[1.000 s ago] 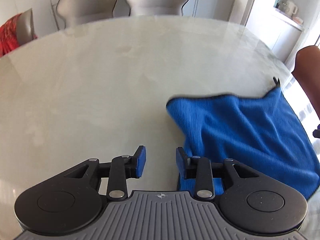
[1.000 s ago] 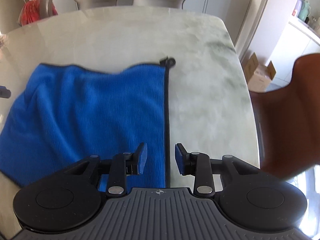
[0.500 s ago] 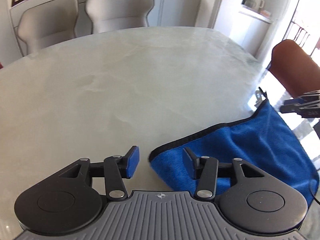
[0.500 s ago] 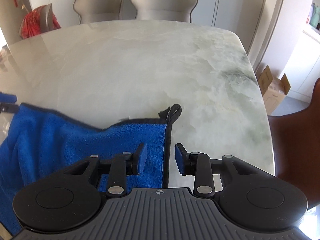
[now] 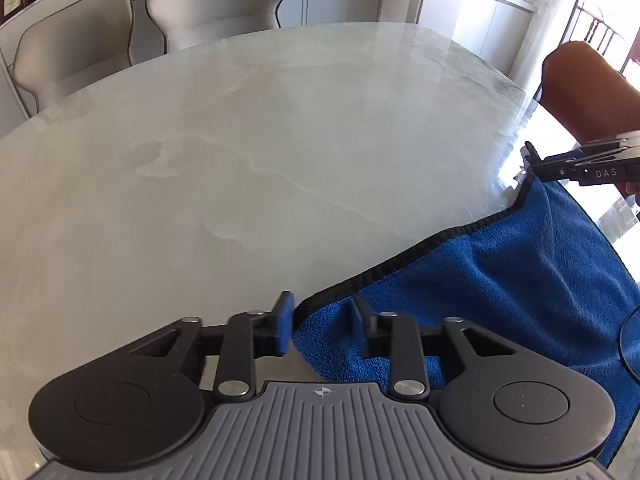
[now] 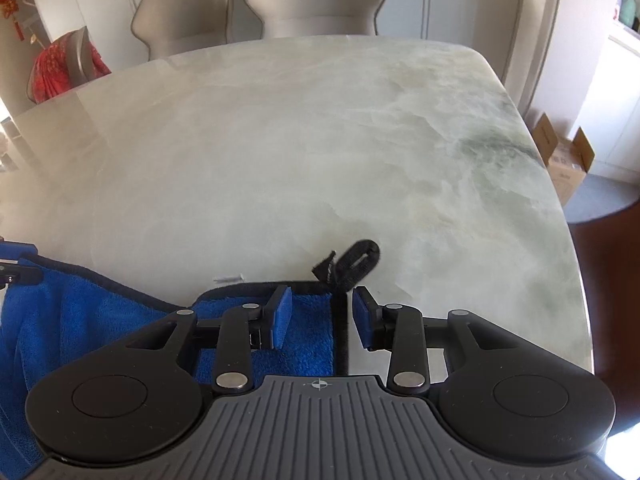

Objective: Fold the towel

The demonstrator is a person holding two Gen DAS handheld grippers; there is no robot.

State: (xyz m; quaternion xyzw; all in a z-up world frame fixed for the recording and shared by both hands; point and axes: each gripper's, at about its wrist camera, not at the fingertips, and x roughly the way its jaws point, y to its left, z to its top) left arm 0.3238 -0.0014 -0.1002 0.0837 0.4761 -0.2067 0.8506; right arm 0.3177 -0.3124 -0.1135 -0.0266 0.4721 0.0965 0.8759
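Both grippers are closing with a corner of the blue towel (image 5: 500,280) between their jaws: left gripper (image 5: 320,330), right gripper (image 6: 320,316). Only the right view shows the black hanging loop (image 6: 352,264) just ahead, on the marble table (image 6: 280,140).

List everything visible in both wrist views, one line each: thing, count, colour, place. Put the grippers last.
towel: one, blue with black edging, rumpled on the near side of the table
hanging loop: one, black, at the towel's corner, lying on the table just ahead of the right gripper
table: one, pale marble with a grey-green vein on its right side
chairs: two, light grey, at the far edge of the table
brown chair: one, at the table's right side
cardboard box: one, open, on the floor right of the table
red fabric: one, draped over a chair far left
left gripper: jaws closing, towel corner between them
right gripper: jaws closing, towel edge between them
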